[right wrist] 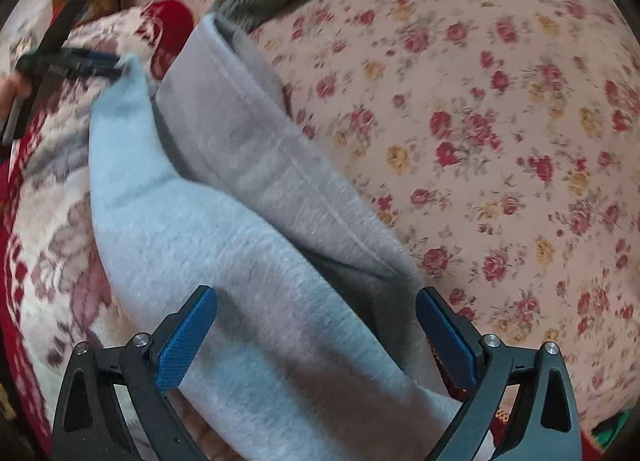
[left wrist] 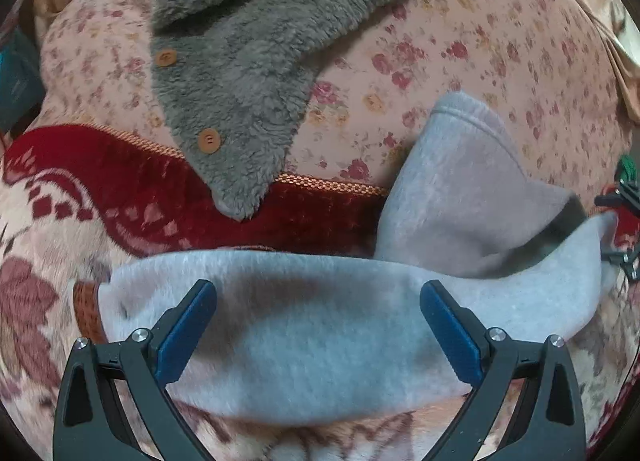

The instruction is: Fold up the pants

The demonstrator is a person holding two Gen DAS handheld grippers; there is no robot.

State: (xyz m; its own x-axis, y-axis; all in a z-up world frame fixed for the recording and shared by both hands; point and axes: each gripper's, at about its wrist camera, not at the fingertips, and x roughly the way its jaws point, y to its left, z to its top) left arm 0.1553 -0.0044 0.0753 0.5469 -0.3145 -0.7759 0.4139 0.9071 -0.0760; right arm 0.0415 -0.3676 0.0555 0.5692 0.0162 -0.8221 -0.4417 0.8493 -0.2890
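The light grey fleece pants [left wrist: 320, 341] lie folded on the bed, one layer doubled over another whose hemmed end [left wrist: 460, 165] sticks out beyond. My left gripper [left wrist: 318, 325] is open, its blue pads [left wrist: 188, 333] spread just above the near fold. In the right wrist view the pants [right wrist: 248, 261] run from lower right to upper left. My right gripper [right wrist: 316, 329] is open over the near end of the fabric. The left gripper [right wrist: 80, 61] shows there at the far corner of the pants.
A dark grey fuzzy jacket with wooden buttons [left wrist: 240, 73] lies on the pink floral sheet [left wrist: 480, 41]. A red and cream patterned blanket [left wrist: 120, 189] lies under the pants. The floral sheet [right wrist: 480, 141] fills the right wrist view's right side.
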